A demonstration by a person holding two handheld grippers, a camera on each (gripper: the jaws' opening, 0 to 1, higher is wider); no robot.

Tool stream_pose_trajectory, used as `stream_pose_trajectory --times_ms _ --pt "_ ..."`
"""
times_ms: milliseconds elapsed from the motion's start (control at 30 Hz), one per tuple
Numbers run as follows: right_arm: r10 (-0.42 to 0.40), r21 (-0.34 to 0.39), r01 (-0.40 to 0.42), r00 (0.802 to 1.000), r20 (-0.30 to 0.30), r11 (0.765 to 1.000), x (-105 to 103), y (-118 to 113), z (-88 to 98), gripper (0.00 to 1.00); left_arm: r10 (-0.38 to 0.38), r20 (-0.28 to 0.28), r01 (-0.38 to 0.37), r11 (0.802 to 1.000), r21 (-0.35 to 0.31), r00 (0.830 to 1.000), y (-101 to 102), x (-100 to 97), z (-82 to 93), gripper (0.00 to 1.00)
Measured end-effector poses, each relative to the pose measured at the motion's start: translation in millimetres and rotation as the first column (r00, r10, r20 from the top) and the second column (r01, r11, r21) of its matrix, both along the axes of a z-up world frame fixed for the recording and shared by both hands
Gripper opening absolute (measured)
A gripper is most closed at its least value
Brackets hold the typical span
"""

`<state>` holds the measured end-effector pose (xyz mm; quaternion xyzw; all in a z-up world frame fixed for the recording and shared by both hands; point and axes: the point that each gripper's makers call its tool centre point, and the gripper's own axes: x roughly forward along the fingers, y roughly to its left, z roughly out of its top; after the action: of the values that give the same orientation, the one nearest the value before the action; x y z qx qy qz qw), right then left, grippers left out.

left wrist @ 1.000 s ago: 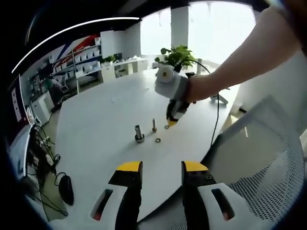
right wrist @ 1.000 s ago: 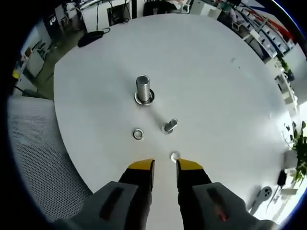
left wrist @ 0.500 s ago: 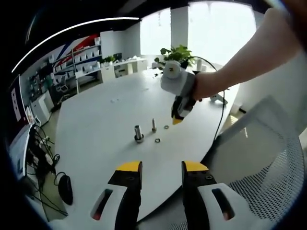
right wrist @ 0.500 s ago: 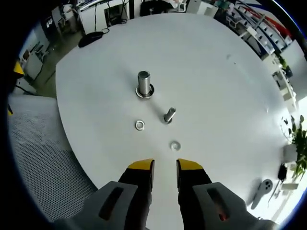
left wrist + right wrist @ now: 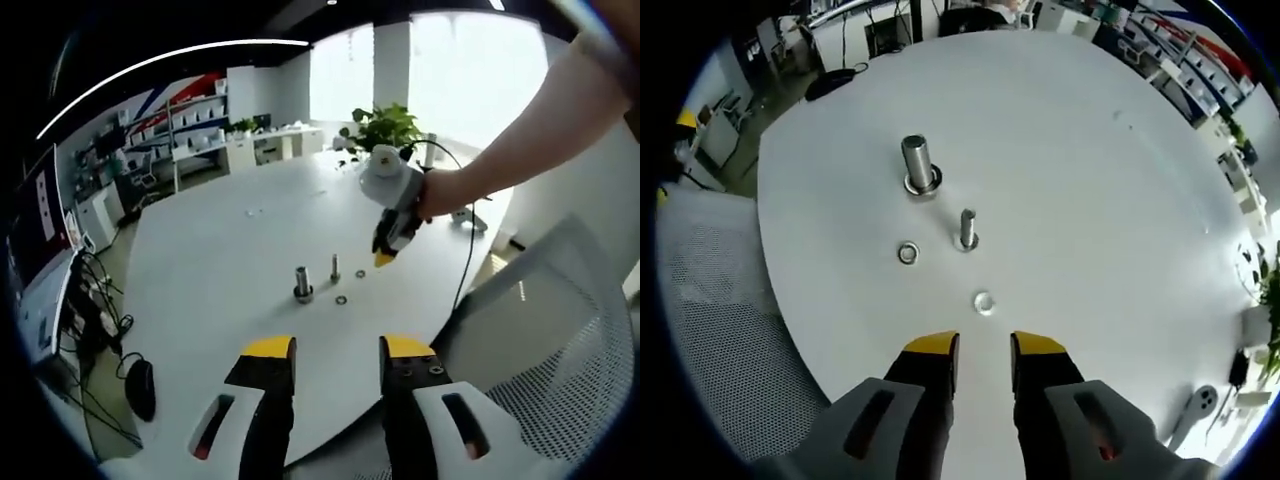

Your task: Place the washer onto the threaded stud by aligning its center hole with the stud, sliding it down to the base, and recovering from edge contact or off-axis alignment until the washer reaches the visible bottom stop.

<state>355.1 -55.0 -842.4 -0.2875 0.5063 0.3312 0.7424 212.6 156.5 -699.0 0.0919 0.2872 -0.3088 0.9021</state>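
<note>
Above the table (image 5: 1120, 200), right tool (image 5: 983, 347) higher.

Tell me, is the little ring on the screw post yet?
Not yet. Nothing looks done: two flat silver metal washers lie loose on the round white table, beside the thin upright threaded stud. The right gripper hovers open over the nearer washer, holding nothing. Grabbing, lining up and sliding down remain.

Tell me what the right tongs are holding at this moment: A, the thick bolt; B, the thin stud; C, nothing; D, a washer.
C: in the right gripper view the right tongs are open and empty above the table, with both loose washers lying flat on it.
</note>
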Motion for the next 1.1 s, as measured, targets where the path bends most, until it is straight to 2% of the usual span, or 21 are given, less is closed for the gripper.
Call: stream_pose_trajectory --times_ms 100,200,300,400,567,733,833,933,1100 --pt "0.005 0.019 -0.005 1.000 0.000 1.000 4.2 -4.1 -4.8 0.25 0.021 -0.005 -0.021 1.000 0.006 1.000 3.5 2.0 -1.7 0.31" --pt "0.019 0.047 -0.019 1.000 -0.002 0.999 5.6 -8.6 -10.4 0.25 0.034 -0.030 -0.033 0.998 0.044 0.999 6.7 2.2 -9.8 0.31" --pt "0.027 0.060 -0.026 1.000 -0.016 0.998 5.9 -13.0 -21.3 0.26 0.037 -0.031 -0.034 0.997 0.074 0.999 8.2 2.2 -12.1 0.31" --pt "0.065 0.092 -0.063 0.998 -0.018 0.994 4.3 -5.3 -28.8 0.27 0.056 -0.021 -0.054 0.995 0.088 0.998 12.8 3.6 -11.3 0.30" --pt "0.113 0.108 -0.110 0.993 -0.020 0.988 4.0 6.1 -35.9 0.27 0.070 -0.037 -0.066 0.992 0.112 0.997 16.0 3.7 -15.9 0.30" --pt "0.132 0.146 -0.129 0.991 -0.009 0.981 17.0 11.6 -31.3 0.23 0.077 -0.031 -0.072 0.987 0.142 0.997 18.6 2.8 -17.6 0.30" --pt "0.176 0.143 -0.171 0.984 -0.020 0.975 15.9 12.4 -32.5 0.23 0.082 -0.037 -0.075 0.985 0.157 0.996 20.2 3.2 -19.8 0.30" --pt "0.247 0.124 -0.245 0.969 -0.002 0.962 13.5 14.0 -33.1 0.24 0.077 -0.043 -0.068 0.983 0.172 0.996 20.4 2.4 -22.3 0.30" --pt "0.289 0.137 -0.286 0.957 0.003 0.948 12.5 18.0 -33.7 0.23 0.086 -0.039 -0.078 0.982 0.174 0.995 23.3 3.3 -21.5 0.30"
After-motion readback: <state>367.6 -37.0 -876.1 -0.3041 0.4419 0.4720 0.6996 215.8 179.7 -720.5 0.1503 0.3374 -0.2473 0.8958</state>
